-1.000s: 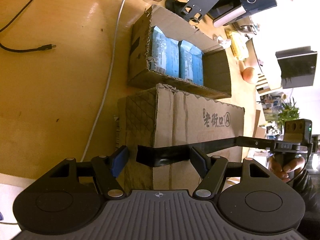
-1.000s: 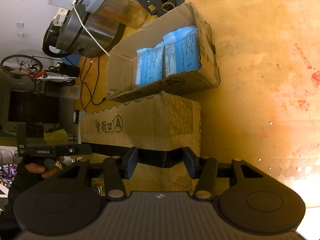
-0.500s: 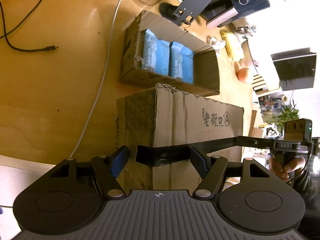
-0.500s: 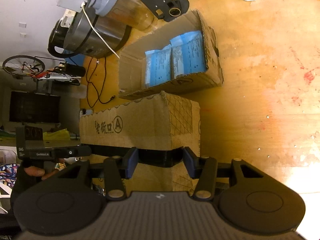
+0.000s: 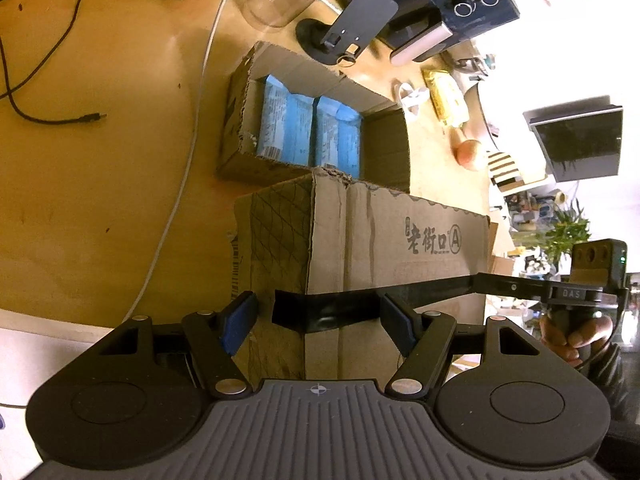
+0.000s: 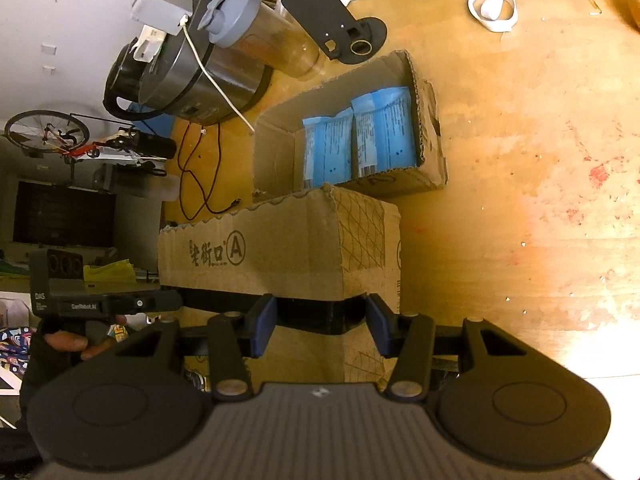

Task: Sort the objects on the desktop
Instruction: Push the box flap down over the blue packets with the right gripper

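Left gripper: the left gripper has its blue-padded fingers spread wide; a vertical corner edge of the box sits in the gap, and the pads pinch nothing that can be seen.
Right gripper: the right gripper is likewise spread wide, astride another corner of the same box.
Task box: the closed brown cardboard box with printed characters and a circled A fills the centre of both wrist views, directly ahead of both tools. I cannot tell whether it rests on the wooden table.
Black band: a black bar runs across the box face from the opposite tool to the gap between the fingers. I cannot tell whether it belongs to that tool.
Open box: an open-topped brown cardboard box lies at 12 o'clock from the closed one, just beside it, holding two light-blue packets side by side.
Hands: a hand grips the far tool's handle at 3 o'clock in the left view.
Cable: a white cable crosses the table at 9 o'clock from the boxes.
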`<control>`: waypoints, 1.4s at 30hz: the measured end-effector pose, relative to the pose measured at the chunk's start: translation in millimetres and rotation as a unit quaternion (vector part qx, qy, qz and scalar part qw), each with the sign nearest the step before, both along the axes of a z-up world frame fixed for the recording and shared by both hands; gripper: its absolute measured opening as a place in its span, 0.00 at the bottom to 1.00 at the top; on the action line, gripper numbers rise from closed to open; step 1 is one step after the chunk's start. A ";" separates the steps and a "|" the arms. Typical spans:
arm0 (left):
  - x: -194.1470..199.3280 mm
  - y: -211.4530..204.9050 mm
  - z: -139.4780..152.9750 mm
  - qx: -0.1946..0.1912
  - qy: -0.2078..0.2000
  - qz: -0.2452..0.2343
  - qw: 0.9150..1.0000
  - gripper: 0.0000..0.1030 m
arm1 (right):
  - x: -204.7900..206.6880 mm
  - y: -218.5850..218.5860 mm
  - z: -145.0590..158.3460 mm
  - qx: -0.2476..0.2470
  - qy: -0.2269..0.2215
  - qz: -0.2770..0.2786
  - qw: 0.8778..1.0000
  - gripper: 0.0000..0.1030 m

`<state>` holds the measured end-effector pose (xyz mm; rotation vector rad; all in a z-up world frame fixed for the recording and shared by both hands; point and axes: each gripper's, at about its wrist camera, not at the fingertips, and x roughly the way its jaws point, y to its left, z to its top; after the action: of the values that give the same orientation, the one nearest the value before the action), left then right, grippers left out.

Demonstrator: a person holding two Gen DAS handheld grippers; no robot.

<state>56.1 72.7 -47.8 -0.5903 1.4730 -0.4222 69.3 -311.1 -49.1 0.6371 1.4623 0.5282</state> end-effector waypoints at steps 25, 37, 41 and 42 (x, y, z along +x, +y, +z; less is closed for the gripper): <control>41.4 -3.0 1.9 0.010 -0.009 -0.013 1.000 0.65 | 34.7 3.9 1.0 -0.024 0.003 -0.013 1.000 0.44; 64.5 -1.4 0.2 0.008 -0.006 -0.008 1.000 0.65 | 56.4 3.5 2.0 -0.030 0.004 -0.015 0.999 0.44; 71.4 -1.2 0.2 0.007 -0.006 -0.008 1.000 0.65 | 63.6 3.4 2.4 -0.031 0.004 -0.015 0.999 0.44; 72.8 -1.2 0.2 0.007 -0.006 -0.008 1.000 0.65 | 65.4 3.3 2.5 -0.032 0.004 -0.015 0.999 0.44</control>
<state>128.9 71.5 -47.6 -0.5637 1.4687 -0.4266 134.7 -307.8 -46.6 0.6106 1.4687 0.4540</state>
